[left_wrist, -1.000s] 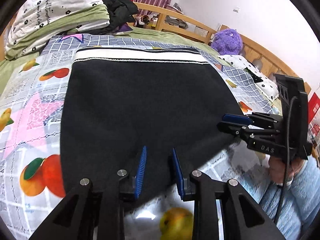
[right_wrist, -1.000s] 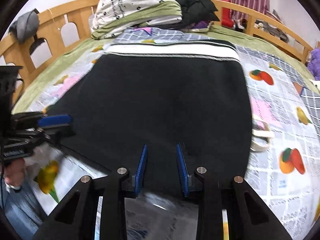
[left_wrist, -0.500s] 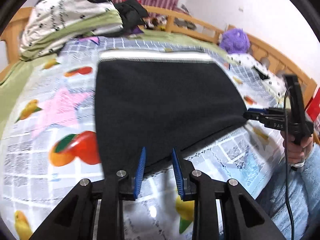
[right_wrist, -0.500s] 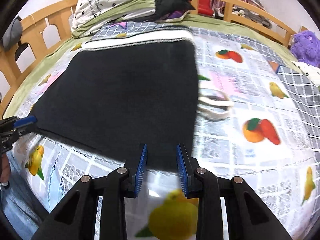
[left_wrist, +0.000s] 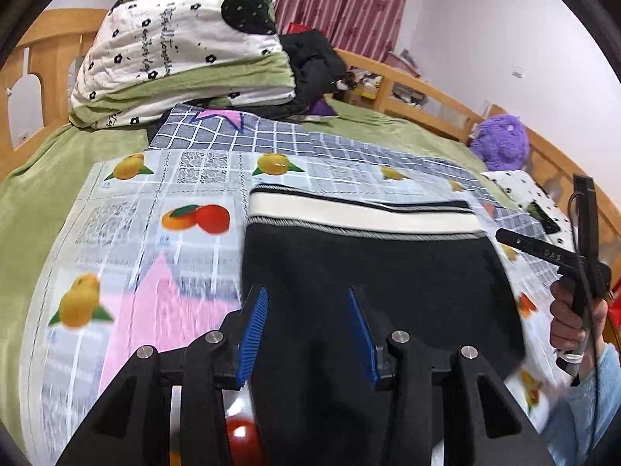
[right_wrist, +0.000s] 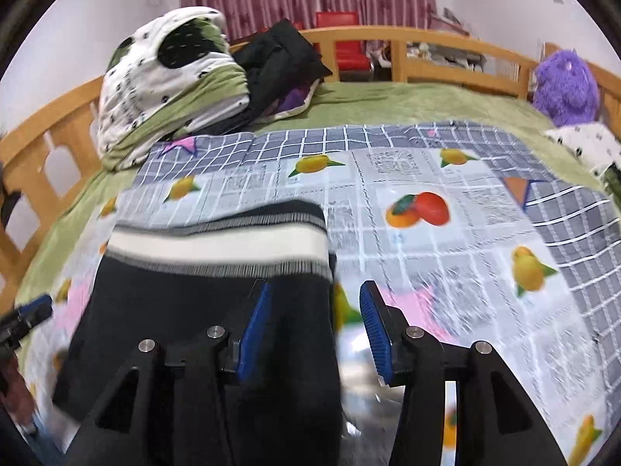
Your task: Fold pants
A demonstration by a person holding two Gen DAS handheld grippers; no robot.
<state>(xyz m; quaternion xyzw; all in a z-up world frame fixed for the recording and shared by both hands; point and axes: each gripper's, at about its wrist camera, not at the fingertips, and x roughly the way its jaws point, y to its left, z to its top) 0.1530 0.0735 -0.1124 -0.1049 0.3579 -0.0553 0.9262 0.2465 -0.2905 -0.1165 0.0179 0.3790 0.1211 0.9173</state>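
"Were the pants (left_wrist: 372, 291) folded?"

"Partly. They lay doubled on the bed (right_wrist: 388, 108), just past both sets of jaws."

"Holding anything?"

"No. The left gripper (left_wrist: 306, 334) and right gripper (right_wrist: 314, 330) had just opened, empty. More folding looked left."

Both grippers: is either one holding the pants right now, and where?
Neither. The left gripper and right gripper have just been opening; their jaws stand apart over the black pants, pinching nothing.
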